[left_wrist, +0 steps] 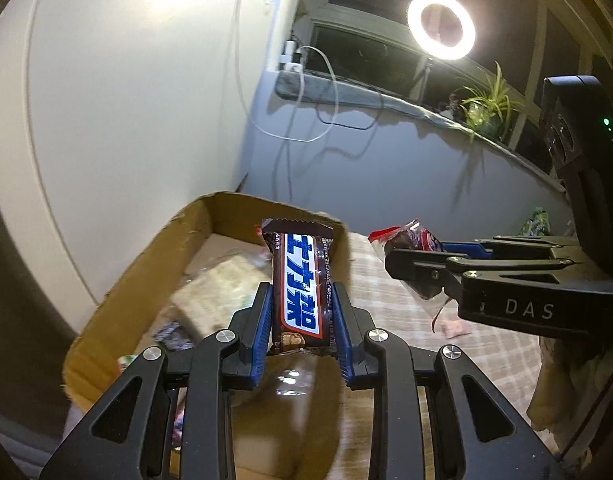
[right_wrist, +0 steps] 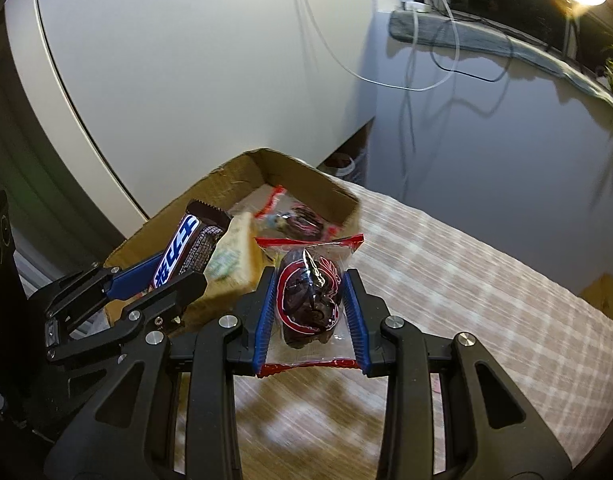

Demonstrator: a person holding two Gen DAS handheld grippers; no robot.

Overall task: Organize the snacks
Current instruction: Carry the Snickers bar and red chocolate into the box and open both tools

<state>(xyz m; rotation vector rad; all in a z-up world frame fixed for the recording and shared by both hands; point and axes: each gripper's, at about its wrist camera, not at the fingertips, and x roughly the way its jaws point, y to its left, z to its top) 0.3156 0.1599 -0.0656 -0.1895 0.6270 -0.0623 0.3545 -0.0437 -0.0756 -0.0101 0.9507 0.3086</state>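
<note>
Grippers are tilting downward over the checked counter [right_wrist: 446,248], left gripper [left_wrist: 300,316] clamping a brown-and-blue chocolate bar [left_wrist: 298,284] above the cardboard box [left_wrist: 118,280], right gripper [right_wrist: 311,312] pinching a red-edged clear snack packet [right_wrist: 310,296] beside the box's near corner.

A lived-in room of a home at night. A potted plant [left_wrist: 486,110] stands on the sill of a dark window [left_wrist: 366,60], charger cables [left_wrist: 326,92] dangle from a plug, and a checked cloth [right_wrist: 446,248] covers the worktop. A ring light [left_wrist: 441,26] glows above.

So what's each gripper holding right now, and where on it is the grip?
Left gripper: chocolate bar, pinched across its long sides, lower half. Right gripper: clear red-edged snack packet, clamped across its middle.
</note>
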